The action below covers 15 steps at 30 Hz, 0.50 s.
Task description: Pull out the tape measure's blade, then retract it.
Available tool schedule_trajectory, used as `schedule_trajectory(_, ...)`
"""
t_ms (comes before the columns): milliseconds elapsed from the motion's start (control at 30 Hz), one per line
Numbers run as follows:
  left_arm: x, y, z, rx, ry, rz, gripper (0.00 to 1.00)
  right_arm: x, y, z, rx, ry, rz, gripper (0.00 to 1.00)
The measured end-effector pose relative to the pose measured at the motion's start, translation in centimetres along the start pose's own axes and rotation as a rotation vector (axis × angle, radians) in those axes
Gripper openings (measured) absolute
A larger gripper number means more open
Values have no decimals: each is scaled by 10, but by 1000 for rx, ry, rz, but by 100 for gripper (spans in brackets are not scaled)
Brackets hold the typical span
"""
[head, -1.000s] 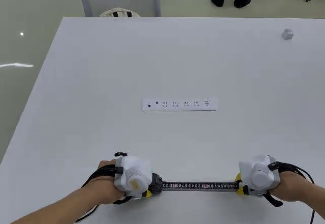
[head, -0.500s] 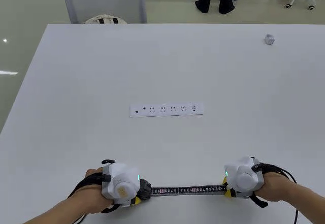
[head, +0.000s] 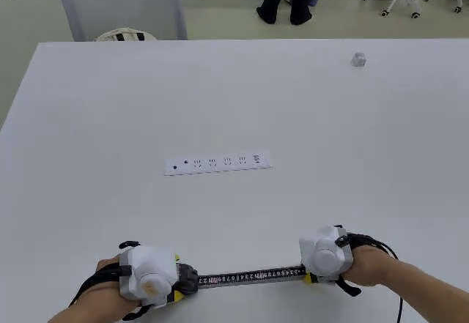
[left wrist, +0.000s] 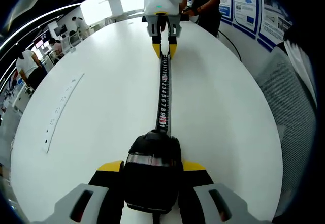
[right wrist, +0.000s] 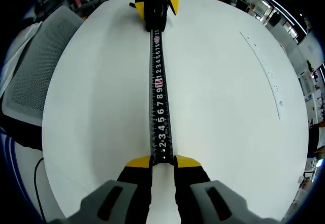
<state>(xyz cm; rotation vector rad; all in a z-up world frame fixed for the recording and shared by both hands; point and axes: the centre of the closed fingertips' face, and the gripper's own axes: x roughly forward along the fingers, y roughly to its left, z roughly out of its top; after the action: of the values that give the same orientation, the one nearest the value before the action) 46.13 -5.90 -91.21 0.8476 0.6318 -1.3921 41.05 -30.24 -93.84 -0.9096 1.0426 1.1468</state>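
left gripper [left wrist: 152, 167] we saw clamped on the black tape measure case [left wrist: 152, 183] at the lower left of the head view. right gripper [right wrist: 162, 162] pinched the blade [right wrist: 159, 92] tip at the lower right, with the blade stretched straight between them along the white table [head: 220, 96] near its bottom edge.

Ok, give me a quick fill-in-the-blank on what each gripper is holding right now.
The left gripper is shut on the tape measure's black ____.
The right gripper pinches the end of the pulled-out ____.
The power strip lies flat on the ____ table.
Missing words: case; blade; white.
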Motion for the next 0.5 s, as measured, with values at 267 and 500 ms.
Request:
schedule_trajectory(267,-6,4,2,-69,-24,48,40,-1,-1,0,19,-10,-28,16)
schedule_trajectory(500,-10,7,2,-132,-42,90,43,-2,-3,2,72,-35,-52,18)
